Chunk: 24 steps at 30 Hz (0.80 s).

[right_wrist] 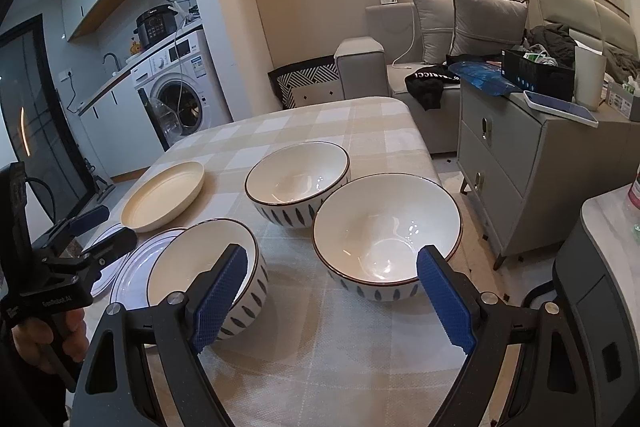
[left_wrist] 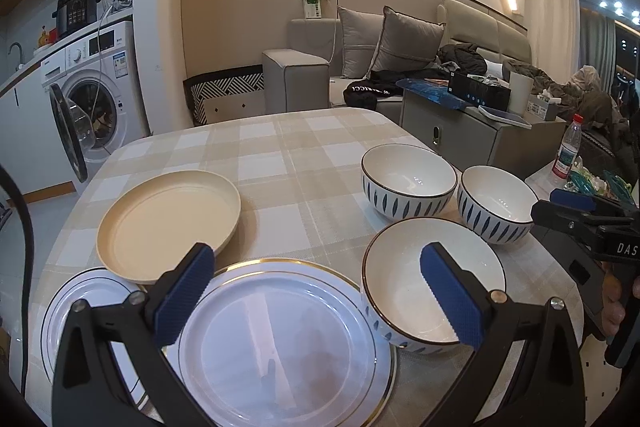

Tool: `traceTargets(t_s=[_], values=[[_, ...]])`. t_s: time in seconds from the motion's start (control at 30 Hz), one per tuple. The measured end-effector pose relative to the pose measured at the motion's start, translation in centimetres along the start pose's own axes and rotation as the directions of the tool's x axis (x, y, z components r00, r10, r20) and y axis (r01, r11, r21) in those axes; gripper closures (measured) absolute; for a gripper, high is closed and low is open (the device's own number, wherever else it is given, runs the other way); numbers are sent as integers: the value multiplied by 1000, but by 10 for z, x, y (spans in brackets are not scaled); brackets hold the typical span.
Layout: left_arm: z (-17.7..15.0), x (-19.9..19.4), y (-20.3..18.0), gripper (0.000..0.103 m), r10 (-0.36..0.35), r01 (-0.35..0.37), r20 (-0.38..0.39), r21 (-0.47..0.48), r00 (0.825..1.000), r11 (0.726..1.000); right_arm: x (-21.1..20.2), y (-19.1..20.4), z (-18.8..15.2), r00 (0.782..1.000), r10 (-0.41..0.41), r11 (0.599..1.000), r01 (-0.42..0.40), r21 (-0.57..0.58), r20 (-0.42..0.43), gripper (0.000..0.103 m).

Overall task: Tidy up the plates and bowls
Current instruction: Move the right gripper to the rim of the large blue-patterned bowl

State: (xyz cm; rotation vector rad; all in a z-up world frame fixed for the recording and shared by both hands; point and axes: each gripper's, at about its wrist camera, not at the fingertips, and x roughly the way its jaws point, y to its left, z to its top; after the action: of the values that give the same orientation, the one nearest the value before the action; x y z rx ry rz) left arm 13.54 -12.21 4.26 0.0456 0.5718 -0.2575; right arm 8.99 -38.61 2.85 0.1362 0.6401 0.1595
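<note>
Bowls: three white ones with blue leaf marks. Near bowl sits just beside the gold-rimmed plate; I cannot tell whether it overlaps that rim. Far bowl and right bowl stand close together, all upright, mouths up.
Plates: gold-rimmed plate near me, cream plate farther left, a second clear-looking plate at the near left, partly under the cream one. All lie flat.
Handling: I judge the bowls ceramic, stiff, glazed, slippery and breakable; I would pinch a rim wall, one pad inside and one outside. The plates look lighter and thin; their raised edge is the only hold.
Axis: everything is round, so no long axis; any rim point serves.
Left claw: spread wide, holding nothing, hanging over the gold-rimmed plate and the near bowl's rim.
Right claw: spread wide, holding nothing, between the near bowl and the right bowl.
Table: checked cloth, bare on its far half.
Beyond: washing machine far left, sofa behind.
</note>
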Motion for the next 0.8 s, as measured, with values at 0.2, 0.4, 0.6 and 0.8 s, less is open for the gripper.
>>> traceTargets(t_s=[0.2, 0.4, 0.6, 0.8], values=[[-2, 8, 2, 0, 0, 0, -21, 6, 1000, 1000, 6, 11, -3, 999, 42, 999, -43, -22, -15, 18], [-5, 15, 3, 0, -1, 2, -38, 7, 999, 1000, 14, 23, -5, 997, 74, 996, -75, -45, -32, 22], [0, 21, 3, 0, -8, 9, -37, 28, 999, 1000, 12, 5, 0, 999, 30, 999, -31, -9, -18, 22], [21, 31, 9, 0, -19, 20, -14, 20, 1000, 1000, 13, -8, 12, 1000, -1, 1000, 0, -9, -10, 24]])
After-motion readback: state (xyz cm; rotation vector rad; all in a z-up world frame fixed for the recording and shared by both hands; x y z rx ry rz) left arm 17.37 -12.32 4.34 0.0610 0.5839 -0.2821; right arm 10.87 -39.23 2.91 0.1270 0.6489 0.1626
